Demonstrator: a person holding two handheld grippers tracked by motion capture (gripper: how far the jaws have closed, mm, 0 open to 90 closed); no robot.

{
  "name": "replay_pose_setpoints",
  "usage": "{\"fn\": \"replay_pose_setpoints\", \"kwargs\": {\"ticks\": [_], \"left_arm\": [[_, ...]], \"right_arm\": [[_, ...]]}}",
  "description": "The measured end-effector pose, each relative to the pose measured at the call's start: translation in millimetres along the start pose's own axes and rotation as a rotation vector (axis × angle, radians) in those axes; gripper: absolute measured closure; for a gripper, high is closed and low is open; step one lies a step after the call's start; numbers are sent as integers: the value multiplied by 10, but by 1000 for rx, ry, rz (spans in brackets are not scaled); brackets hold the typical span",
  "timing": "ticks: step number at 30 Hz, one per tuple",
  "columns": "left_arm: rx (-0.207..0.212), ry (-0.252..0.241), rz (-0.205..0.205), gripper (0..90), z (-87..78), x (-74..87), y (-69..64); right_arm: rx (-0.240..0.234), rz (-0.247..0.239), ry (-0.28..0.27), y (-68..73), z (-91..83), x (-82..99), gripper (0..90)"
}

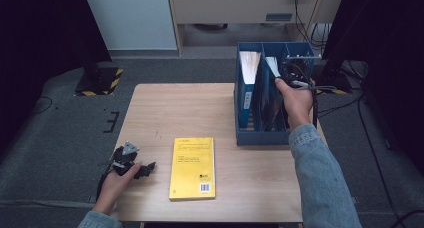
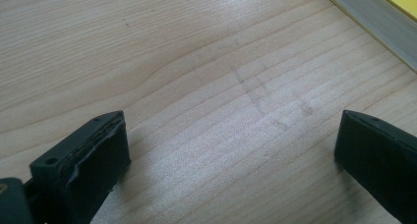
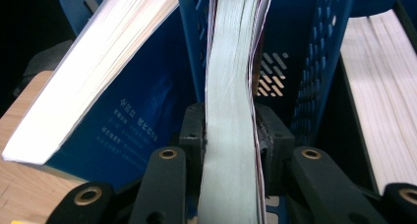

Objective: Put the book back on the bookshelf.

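Book (image 3: 231, 135) stands upright in mid compartment of blue file rack (image 1: 260, 135) at table's (image 1: 160, 108) far right edge, pinched btwn pads of right gripper (image 3: 231, 135); left gripper (image 2: 231, 150), jaws wide w/ nothing btwn, rests near front-left corner beside yellow book (image 1: 192, 168).
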State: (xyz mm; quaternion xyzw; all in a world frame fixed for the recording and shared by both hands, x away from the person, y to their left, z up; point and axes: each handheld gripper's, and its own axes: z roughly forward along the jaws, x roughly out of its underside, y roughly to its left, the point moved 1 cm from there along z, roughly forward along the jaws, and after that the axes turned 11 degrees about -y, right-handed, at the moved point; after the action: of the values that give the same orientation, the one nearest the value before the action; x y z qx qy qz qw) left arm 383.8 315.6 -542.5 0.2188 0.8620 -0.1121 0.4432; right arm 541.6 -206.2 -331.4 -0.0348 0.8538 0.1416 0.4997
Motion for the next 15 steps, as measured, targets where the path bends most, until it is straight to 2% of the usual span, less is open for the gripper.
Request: {"fn": "replay_pose_setpoints", "kwargs": {"ticks": [10,15], "left_arm": [[1,0,1,0,-2,1,-1],[1,0,1,0,-1,0,-1]], "right_arm": [[-9,6,19,23,42,5,664],[2,4,21,31,55,-9,705]]}}
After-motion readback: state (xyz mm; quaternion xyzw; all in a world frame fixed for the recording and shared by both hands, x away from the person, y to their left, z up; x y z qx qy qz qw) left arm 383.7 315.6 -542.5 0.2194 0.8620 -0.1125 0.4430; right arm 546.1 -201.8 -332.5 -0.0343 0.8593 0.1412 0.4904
